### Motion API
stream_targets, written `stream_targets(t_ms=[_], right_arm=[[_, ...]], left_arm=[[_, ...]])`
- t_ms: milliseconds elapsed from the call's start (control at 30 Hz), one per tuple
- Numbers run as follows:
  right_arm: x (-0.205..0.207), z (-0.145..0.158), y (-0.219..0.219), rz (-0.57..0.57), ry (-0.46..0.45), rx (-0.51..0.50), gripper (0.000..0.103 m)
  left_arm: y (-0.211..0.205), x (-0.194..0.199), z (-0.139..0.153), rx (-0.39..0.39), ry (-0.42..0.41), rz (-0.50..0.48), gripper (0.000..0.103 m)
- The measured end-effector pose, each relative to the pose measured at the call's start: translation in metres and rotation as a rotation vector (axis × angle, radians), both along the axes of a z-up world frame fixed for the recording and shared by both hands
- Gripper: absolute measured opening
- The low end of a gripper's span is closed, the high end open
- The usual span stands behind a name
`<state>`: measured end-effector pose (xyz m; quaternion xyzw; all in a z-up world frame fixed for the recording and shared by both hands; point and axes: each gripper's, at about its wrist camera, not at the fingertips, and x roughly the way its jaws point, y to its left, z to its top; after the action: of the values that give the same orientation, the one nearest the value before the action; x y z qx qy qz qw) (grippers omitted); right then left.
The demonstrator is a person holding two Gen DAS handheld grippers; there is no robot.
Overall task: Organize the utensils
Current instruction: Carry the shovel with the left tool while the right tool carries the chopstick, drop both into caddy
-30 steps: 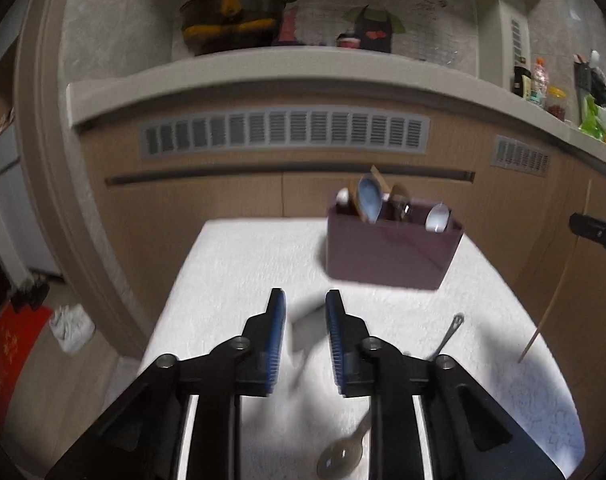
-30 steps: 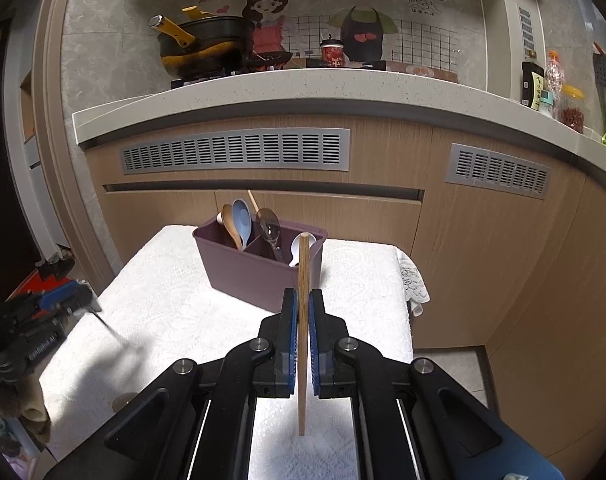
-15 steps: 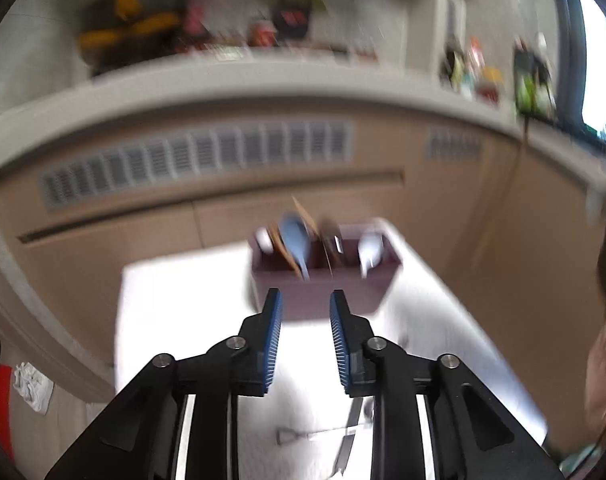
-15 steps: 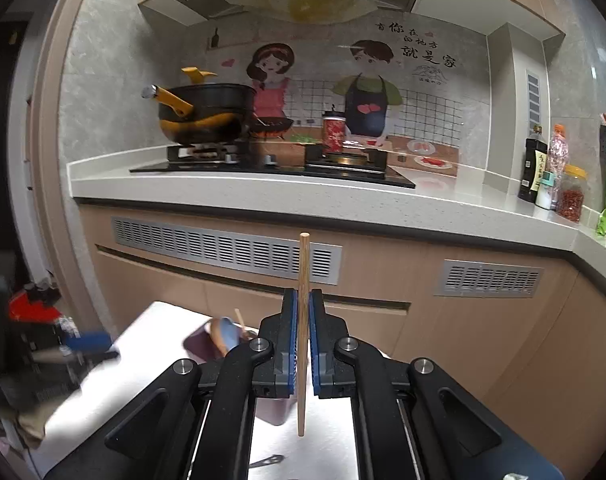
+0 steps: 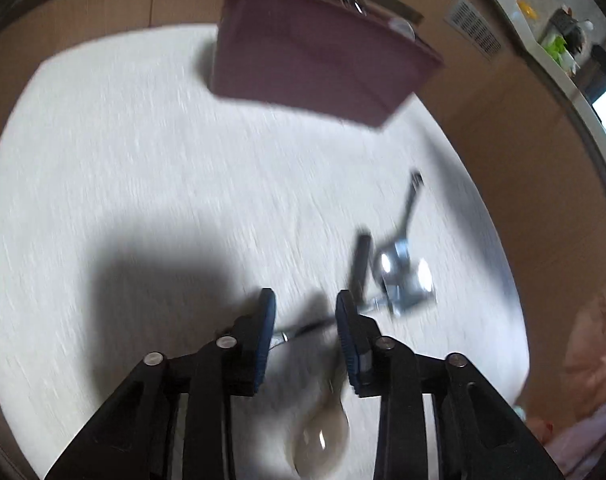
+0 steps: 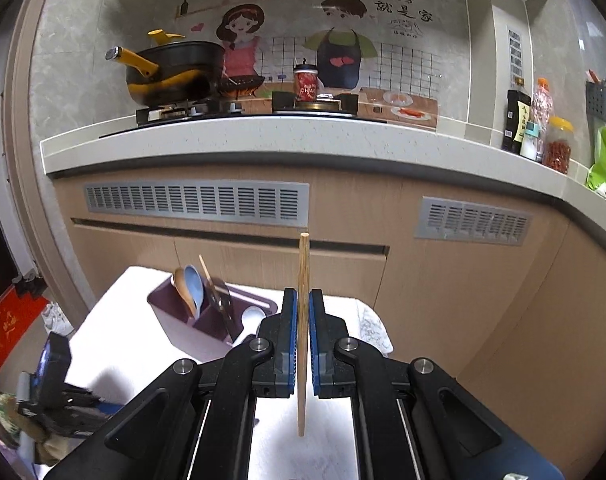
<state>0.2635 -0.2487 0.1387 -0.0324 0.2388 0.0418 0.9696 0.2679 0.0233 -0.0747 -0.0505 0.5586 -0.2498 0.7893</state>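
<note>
Wooden chopstick [image 6: 303, 300] is clamped upright in the right tongs [image 6: 301, 334], pads closed on its middle, top end sticking up at 12 o'clock, lower end hanging free above the white cloth on the counter [image 6: 115, 344]. Its target by my read is the maroon utensil caddy [image 6: 207, 330], sitting at about 10 o'clock from those tongs, not yet above it. Caddy already holds a wooden spoon [image 6: 181, 286], a blue spoon [image 6: 195, 286], a dark utensil and a white spoon [image 6: 253, 314], so the sorting looks partly done. Left: in the left wrist view, blurred, loose metal pieces lie on the cloth at roughly 2 o'clock from the left tongs [image 5: 305, 322], a shiny spoon or ladle [image 5: 399, 248] over what may be a second metal piece, can't separate them. A thin metal handle [image 5: 303, 326] runs across between the left tongs' pads, and a brownish spoon bowl [image 5: 323, 436] lies at 6 o'clock below them. Left tongs are angled down at the cloth, jaws opening, with the handle in the gap but the pads not pressing on it as far as I can tell. Caddy is at 12 o'clock in that view. Estimate: several pieces are filed, one chopstick is in transit, and at least three items remain on the cloth.
</note>
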Motion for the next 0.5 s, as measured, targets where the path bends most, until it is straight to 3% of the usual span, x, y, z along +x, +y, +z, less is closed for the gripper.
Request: stream_targets(t_ms=[133,300,400,500], right_arm=[[-0.007,-0.005,-0.005,0.010,0.002,0.011,0.006],[-0.010,-0.009,-0.007,0.028,0.003,0.035,0.006],[-0.011,-0.013,-0.008,0.032,0.013,0.047,0.006],[-0.015,-0.017,-0.010,0.032,0.019,0.051,0.006]], left_arm=[[-0.021,-0.046,0.006,0.100,-0.042,-0.111,0.042],[-0.065,-0.060,0.037,0.204,-0.248,-0.227,0.045],[-0.093,-0.052,0.032,0.263,-0.276,-0.278,0.045],[-0.106,-0.036,0.019,0.313,-0.263,-0.268,0.045]])
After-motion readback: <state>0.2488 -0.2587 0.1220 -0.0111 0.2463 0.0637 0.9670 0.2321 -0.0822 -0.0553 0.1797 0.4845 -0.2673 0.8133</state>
